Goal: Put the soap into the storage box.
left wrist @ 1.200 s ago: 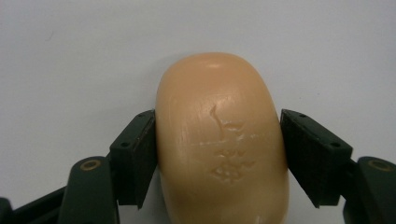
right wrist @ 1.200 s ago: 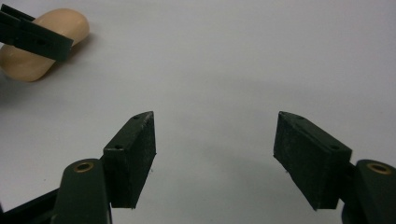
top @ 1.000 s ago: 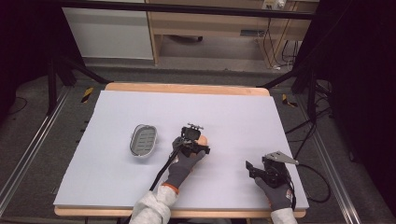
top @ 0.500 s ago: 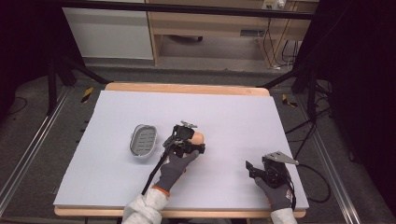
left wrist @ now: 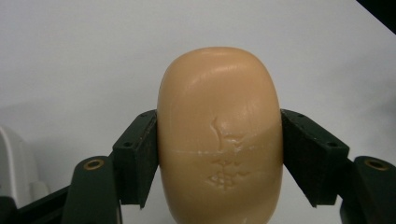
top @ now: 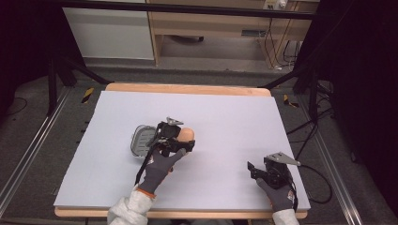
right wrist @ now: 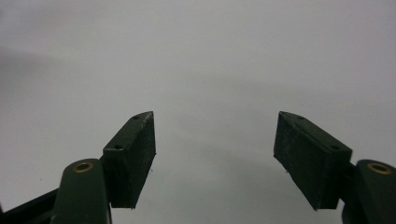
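Left gripper point(left wrist: 219, 154) clamped on tan oval soap bar point(left wrist: 219, 135) — right gripper point(right wrist: 215, 154) apart, idle.
Keep the grip square; lower the bar level into the grey ridged soap dish point(top: 141, 139) — release only once seated.

Both hands wear dark grey knit gloves with orange cuff edges; the sleeves are white. The left gripper point(top: 180, 140) and the right gripper point(top: 253, 169) are black, with dark green arms, brass-coloured rivets, a grey three-cornered plate on top, and a black cable behind.
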Available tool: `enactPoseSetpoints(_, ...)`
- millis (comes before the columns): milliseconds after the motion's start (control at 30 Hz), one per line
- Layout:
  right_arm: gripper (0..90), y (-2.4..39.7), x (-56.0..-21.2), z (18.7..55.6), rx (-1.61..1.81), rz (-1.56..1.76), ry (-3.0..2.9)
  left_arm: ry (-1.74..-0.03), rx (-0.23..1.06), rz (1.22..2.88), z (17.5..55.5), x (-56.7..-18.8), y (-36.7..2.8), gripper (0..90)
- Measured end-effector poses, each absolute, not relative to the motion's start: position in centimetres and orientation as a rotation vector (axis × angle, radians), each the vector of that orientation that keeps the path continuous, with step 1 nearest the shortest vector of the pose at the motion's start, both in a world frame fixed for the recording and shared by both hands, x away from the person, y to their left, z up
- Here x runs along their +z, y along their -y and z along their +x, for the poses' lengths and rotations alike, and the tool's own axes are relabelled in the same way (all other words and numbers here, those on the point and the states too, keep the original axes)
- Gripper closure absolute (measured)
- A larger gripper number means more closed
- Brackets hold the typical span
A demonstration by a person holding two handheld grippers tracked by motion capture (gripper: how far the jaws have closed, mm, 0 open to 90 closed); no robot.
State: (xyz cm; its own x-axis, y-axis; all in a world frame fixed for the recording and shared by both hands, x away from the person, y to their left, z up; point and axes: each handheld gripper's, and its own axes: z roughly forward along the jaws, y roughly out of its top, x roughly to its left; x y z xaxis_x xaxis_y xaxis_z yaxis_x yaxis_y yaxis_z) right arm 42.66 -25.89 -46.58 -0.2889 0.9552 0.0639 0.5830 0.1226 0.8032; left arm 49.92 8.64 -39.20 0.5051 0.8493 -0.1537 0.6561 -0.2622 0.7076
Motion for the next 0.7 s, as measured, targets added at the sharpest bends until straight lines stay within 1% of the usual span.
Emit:
enactPoseSetpoints(233,29.5,25.8,-46.6,42.6,1.038,1.493,-1.932,-1.234,0.341,1.991,49.8,-38.3,-10.4,31.7)
enactPoseSetpoints(700,29.5,25.7,-46.6,42.7,1.029,1.487,-1.937,-1.281,0.379,1.937,49.7,-37.3,-15.4,31.8)
